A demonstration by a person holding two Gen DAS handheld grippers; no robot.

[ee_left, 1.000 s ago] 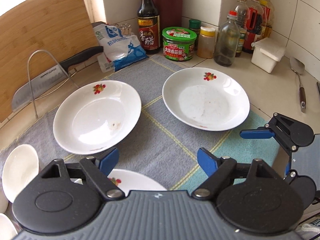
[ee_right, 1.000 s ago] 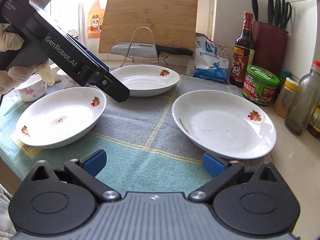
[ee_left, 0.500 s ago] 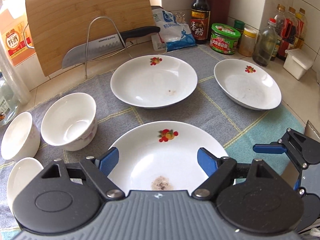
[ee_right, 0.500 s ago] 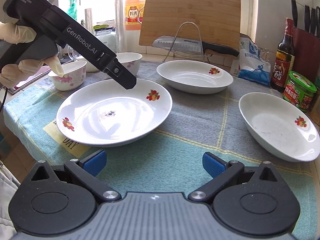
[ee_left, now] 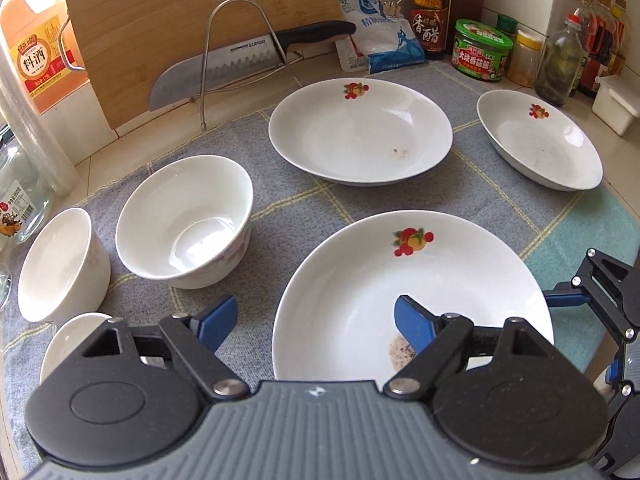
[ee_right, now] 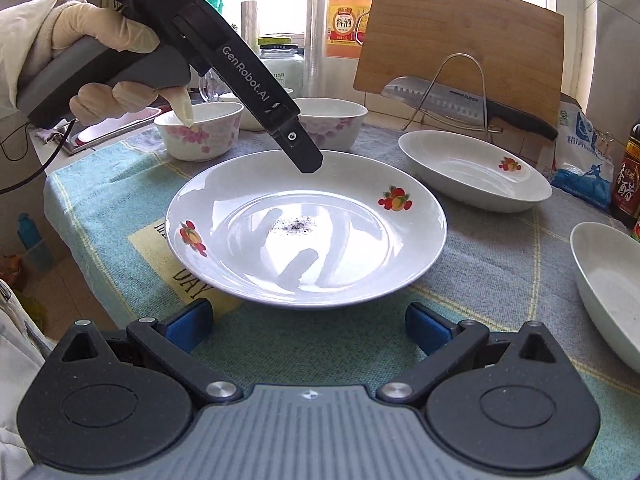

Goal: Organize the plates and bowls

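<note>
A white plate with fruit prints and a dark smear (ee_left: 416,284) (ee_right: 308,232) lies nearest on the cloth. My left gripper (ee_left: 316,320) hangs open over its left rim, one pad above the plate, the other above the cloth. My right gripper (ee_right: 308,326) is open too, just short of the plate's near edge, nothing between its pads. Two more white plates (ee_left: 360,132) (ee_left: 540,140) lie farther back. White bowls (ee_left: 184,220) (ee_left: 60,264) stand to the left of the near plate. In the right wrist view a gloved hand (ee_right: 108,72) holds the left gripper's handle.
A cutting board (ee_left: 200,28) leans at the back behind a wire rack (ee_left: 240,52) holding a knife (ee_left: 248,56). Bottles and jars (ee_left: 480,48) line the back right wall. An oil jug (ee_left: 36,48) stands at the left. The counter edge drops off at the left in the right wrist view.
Both grippers have swung leftward across the cloth, from the two far plates to the near smeared plate. The bowls have come into the left wrist view. Both stayed open.
</note>
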